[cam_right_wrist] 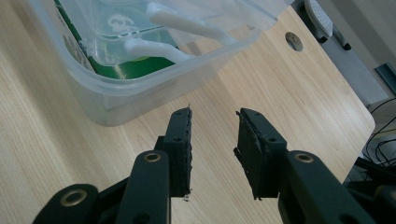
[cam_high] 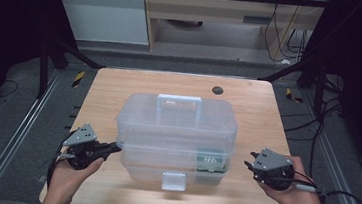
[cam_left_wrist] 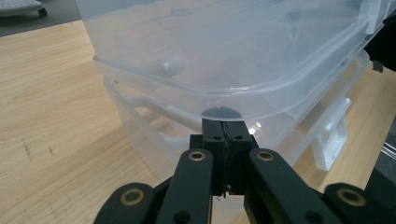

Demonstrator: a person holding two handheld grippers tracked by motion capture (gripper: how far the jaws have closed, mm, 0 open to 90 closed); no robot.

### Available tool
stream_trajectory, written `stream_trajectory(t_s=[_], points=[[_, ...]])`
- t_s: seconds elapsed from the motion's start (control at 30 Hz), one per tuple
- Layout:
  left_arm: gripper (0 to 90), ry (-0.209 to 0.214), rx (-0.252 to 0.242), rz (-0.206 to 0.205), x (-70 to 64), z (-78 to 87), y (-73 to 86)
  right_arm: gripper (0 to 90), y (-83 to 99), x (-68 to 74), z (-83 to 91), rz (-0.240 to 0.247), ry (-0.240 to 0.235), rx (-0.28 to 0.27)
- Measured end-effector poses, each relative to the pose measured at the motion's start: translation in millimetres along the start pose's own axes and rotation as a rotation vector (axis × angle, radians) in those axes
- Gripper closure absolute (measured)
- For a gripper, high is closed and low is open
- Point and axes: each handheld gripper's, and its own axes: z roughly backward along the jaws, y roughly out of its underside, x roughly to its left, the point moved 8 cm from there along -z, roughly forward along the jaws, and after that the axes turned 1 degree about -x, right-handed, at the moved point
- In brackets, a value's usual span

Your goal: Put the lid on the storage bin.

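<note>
Sitting at the middle of the bench [cam_high: 120,83] in the high view, the clear storage box [cam_high: 176,126] runs its long axis from 9 to 3 o'clock, its handle [cam_high: 179,102] on top toward 12 and its front latch [cam_high: 173,180] facing 6. The left gripper [cam_high: 114,148] lies at the box's 9 o'clock end, tips against it; the right gripper [cam_high: 249,160] sits off the 3 o'clock end, apart from it.

In the left gripper view, the left gripper [cam_left_wrist: 225,135] is clenched, jaws pressed together with nothing between them, right under the lid's rim [cam_left_wrist: 224,105].

In the right gripper view, the right gripper [cam_right_wrist: 213,140] is released, jaws spread over bare bench [cam_right_wrist: 280,88], the box's corner [cam_right_wrist: 116,100] toward 11 o'clock.
</note>
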Motion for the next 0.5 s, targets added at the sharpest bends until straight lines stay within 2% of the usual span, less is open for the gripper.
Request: stream_trajectory(t_s=[0.2,0.5], points=[[89.5,-0.012,0.013,-0.011,-2.1,0.9,7.5,64.6,2.9,0.0,-4.5,-0.006,-0.003,0.003],[89.5,-0.008,0.024,-0.012,-4.7,1.5,16.9,64.5,4.2,-1.2,-5.8,-0.010,-0.003,0.006]])
